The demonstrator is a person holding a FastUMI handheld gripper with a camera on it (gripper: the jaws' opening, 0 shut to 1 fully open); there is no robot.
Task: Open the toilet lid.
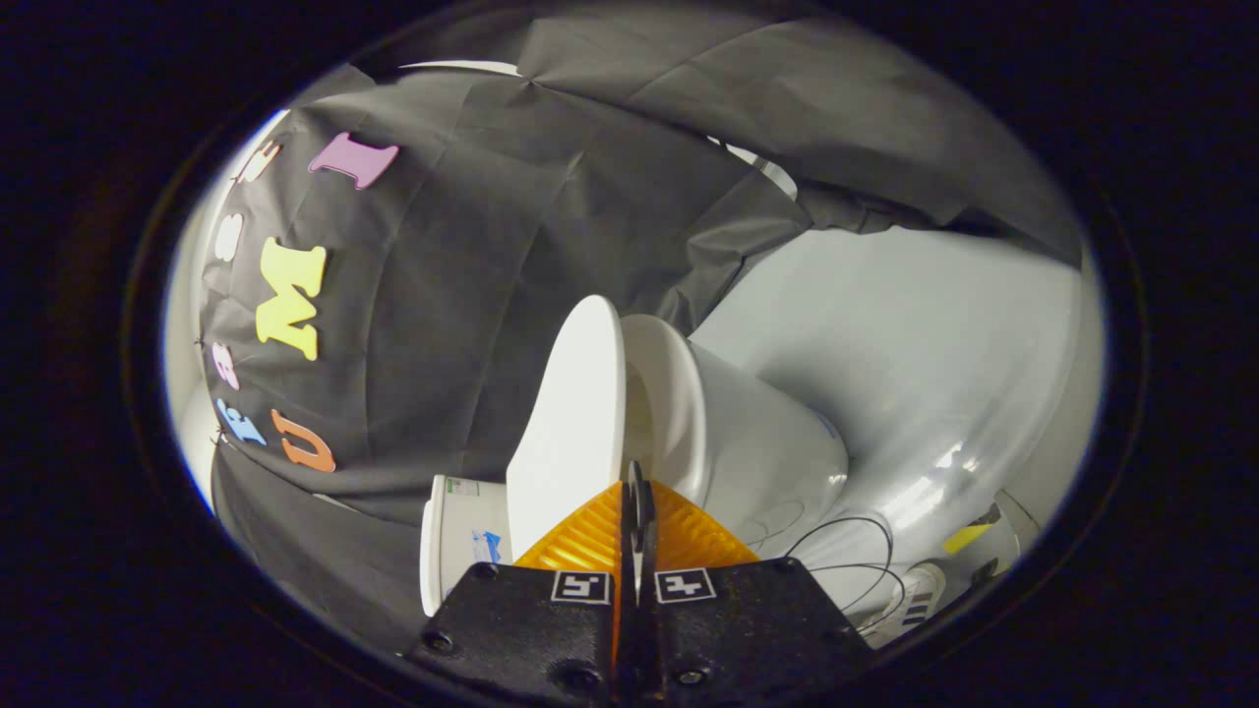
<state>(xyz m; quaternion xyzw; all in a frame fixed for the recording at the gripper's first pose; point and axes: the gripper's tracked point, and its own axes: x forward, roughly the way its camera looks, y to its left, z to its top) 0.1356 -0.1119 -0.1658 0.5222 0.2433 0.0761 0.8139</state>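
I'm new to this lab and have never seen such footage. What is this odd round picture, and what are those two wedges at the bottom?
There is no robot here: a person carries a hand-held two-finger gripper. A wide-angle camera rides on it and looks forward along the fingers, so the picture is round and bent, and here it is also tilted sideways. The two wedges are the gripper's fingers, closed together. Just ahead of their tips stands a white toilet lid, already swung up, apart from the bowl beside it. The fingertips sit right at the lid's rim; I cannot tell whether they touch it. Beyond the bowl, thin cables and a shoe lie on the pale floor.
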